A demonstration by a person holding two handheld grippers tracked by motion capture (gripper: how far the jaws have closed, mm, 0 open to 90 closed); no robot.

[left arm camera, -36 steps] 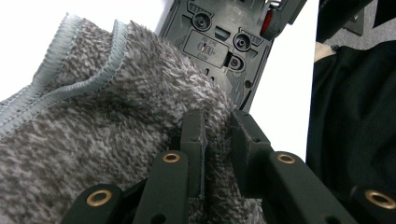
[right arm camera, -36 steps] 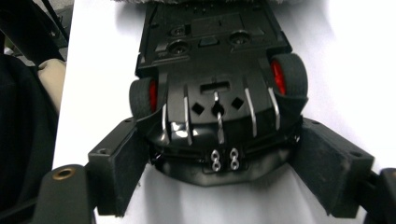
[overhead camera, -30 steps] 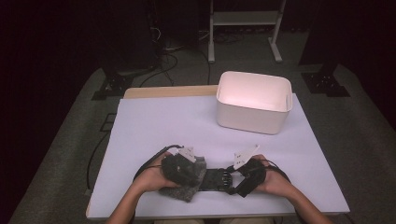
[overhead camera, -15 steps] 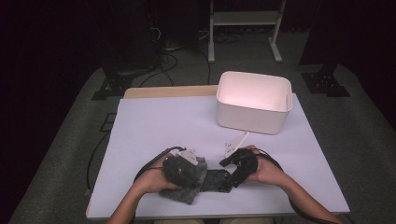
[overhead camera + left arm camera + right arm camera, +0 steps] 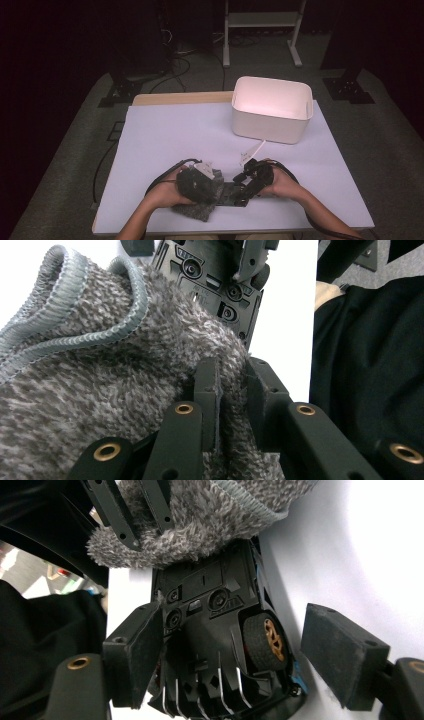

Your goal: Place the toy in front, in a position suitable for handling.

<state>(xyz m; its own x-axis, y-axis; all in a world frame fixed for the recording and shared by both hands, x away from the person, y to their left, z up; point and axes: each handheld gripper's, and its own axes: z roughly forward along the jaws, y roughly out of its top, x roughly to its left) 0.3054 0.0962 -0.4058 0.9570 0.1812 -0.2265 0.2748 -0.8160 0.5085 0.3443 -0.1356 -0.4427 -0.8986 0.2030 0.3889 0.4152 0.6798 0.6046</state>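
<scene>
Both claws work at the near edge of the table [image 5: 165, 130]. Left claw [image 5: 231, 390] is clamped on a fold of the fuzzy grey cloth [image 5: 95, 390], its pads nearly together with the pile pinched between them. Right claw [image 5: 230, 655] stands wide around the black toy car [image 5: 215, 630], which lies belly-up with one gold-spoked wheel [image 5: 265, 641] showing. Its jaws have just been closing: one pad touches the car's side, the other is still apart from the wheel side, so nothing is gripped yet.

From the high view, the cloth [image 5: 200, 207] lies partly over one end of the car [image 5: 231, 192], between the left claw [image 5: 197, 182] and the right claw [image 5: 245, 187], well apart from the white bin [image 5: 270, 125] at the far right.

To do this step well, I would judge the right claw should close squarely on the chassis sides rather than on the wheel, which could roll and let the car twist. Holding the cloth steady with the left keeps its edge from dragging. Closing slowly should stop the free pad pushing the car sideways.
</scene>
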